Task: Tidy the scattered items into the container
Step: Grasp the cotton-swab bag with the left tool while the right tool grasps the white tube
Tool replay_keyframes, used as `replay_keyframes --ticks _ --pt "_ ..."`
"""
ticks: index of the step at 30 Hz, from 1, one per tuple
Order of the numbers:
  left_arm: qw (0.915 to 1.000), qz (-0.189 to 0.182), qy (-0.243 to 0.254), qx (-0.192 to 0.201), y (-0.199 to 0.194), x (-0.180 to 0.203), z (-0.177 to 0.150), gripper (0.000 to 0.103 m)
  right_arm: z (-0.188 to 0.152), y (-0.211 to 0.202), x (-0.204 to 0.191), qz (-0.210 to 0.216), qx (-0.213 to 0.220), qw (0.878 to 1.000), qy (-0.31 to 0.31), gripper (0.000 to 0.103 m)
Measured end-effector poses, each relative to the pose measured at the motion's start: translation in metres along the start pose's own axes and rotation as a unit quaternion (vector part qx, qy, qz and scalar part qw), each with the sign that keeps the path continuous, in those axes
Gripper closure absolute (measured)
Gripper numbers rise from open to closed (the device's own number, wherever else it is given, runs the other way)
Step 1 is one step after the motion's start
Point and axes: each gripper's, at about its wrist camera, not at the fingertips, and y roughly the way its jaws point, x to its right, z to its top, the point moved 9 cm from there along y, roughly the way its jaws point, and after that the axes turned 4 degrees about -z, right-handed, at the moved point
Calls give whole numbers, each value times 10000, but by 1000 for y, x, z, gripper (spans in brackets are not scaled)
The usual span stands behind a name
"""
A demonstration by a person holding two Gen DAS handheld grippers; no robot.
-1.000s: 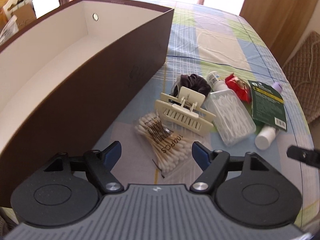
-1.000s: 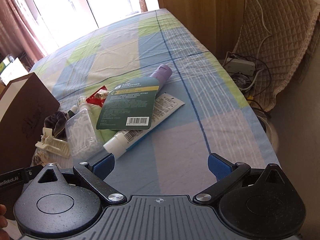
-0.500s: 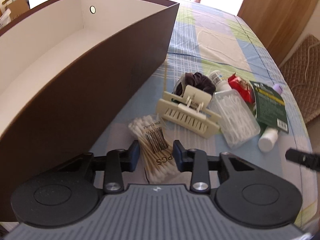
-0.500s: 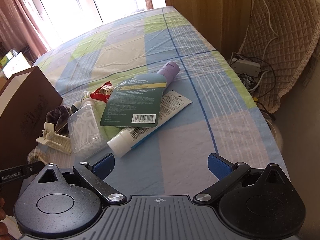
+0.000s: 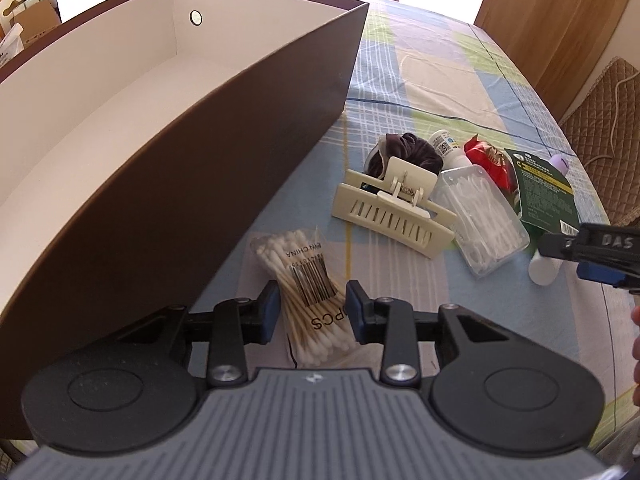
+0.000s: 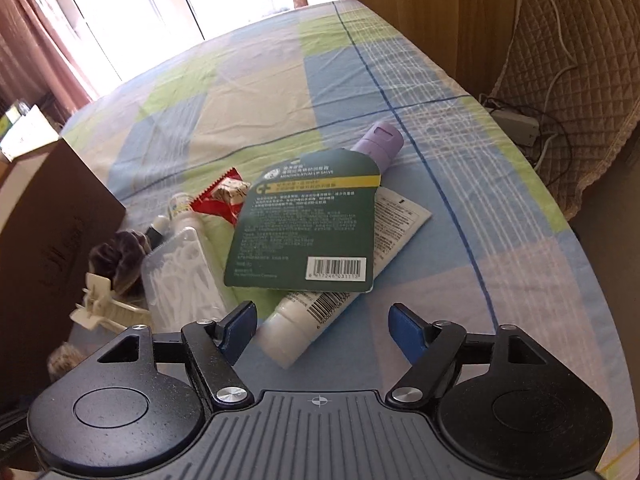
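Left wrist view: left claw point(image 5: 312, 308) clamped on cotton swab pack point(image 5: 310, 292) beside box wall point(image 5: 240, 168); right claw point(image 6: 320, 326) apart.

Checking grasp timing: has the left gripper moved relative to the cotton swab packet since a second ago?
Yes. The left gripper advanced toward the cotton swab packet on the tablecloth, and its jaws narrowed to flank it.

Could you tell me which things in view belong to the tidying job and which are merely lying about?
Job:
brown box, still empty
cotton swab bag, between the left hand-held gripper's fingers
cream hair clip
dark scrunchie
clear floss-pick case
green card pack
white tube
purple-capped bottle
red wrapper

Lying about:
quilted chair cover
cables
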Motion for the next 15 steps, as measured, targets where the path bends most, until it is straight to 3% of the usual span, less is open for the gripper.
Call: replay_keyframes --ticks 2,4,9,11,12,15 --pt "10000 -26 37 -9 0 0 0 73 -6 -2 0 -128 -84 9997 -207 62" --pt "9999 -48 104 -18 -1 1 -1 74 -14 -8 5 -258 -252 9990 -275 67" --pt "9996 -161 199 -91 -5 3 -5 75 -37 -28 16 -214 -663 9974 -189 66" --pt "9996 -189 186 -122 -5 2 -7 74 -39 -38 15 -141 -615 9978 -220 20" --pt "9996 -189 171 -118 -5 2 -7 74 -38 -42 15 -187 -485 9983 -255 6" --pt "9997 -136 181 -129 -1 3 -4 69 -28 -40 10 -349 -229 9977 -526 7"
